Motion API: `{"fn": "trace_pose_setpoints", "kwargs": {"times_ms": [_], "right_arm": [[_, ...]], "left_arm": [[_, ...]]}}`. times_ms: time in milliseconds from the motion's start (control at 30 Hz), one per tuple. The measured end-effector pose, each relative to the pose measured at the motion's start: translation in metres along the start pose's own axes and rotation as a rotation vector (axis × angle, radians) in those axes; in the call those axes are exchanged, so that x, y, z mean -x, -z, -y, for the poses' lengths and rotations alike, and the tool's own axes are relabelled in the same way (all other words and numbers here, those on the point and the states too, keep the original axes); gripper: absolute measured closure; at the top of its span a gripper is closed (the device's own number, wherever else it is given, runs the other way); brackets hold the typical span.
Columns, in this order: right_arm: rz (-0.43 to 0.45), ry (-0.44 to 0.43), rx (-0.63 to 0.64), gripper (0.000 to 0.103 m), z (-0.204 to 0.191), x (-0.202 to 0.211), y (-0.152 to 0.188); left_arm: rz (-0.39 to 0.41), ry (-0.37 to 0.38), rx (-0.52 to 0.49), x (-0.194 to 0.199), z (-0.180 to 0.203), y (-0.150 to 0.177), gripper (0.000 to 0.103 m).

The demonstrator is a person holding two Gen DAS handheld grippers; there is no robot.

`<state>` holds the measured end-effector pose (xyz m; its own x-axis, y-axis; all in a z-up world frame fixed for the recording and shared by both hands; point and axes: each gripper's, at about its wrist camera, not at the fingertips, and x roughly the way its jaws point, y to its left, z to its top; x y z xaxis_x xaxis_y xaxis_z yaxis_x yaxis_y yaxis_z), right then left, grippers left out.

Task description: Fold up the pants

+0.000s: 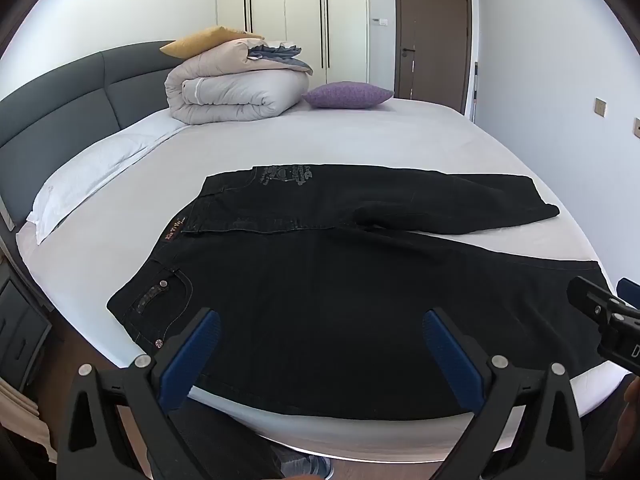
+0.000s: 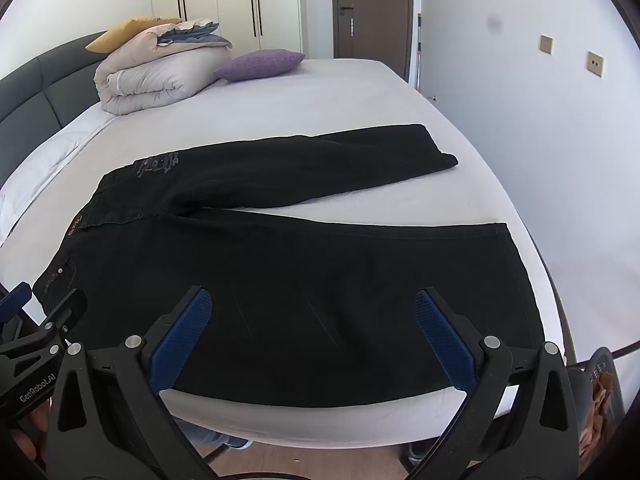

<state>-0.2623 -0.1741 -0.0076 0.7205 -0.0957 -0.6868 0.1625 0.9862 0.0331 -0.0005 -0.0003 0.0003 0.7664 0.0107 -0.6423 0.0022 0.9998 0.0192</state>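
The pants (image 1: 320, 280) lie spread flat on the bed (image 1: 280, 136), legs apart, not yet folded. Both the left tool (image 1: 320, 336) and right tool (image 2: 312, 316) hover over the near leg, spread wide and holding nothing. Next, I judge, each must pinch an edge to bring 1 leg over the other.

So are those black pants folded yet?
Not yet: the black pants lie spread flat on the bed, legs apart.

Both views look forward and downward from the bed's (image 1: 360, 140) near edge, close above the black pants (image 1: 340, 300), side by side; they share pants, bed, wardrobe (image 2: 224, 0).
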Motion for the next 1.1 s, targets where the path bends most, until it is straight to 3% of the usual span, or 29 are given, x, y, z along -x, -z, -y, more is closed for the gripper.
{"fn": "trace_pose_setpoints", "kwargs": {"times_ms": [1100], "right_arm": [[-0.011, 0.004, 0.000, 0.000, -0.0003, -0.0022, 0.0039]], "left_arm": [[-0.014, 0.002, 0.003, -0.0021, -0.0014, 0.0018, 0.000]]}}
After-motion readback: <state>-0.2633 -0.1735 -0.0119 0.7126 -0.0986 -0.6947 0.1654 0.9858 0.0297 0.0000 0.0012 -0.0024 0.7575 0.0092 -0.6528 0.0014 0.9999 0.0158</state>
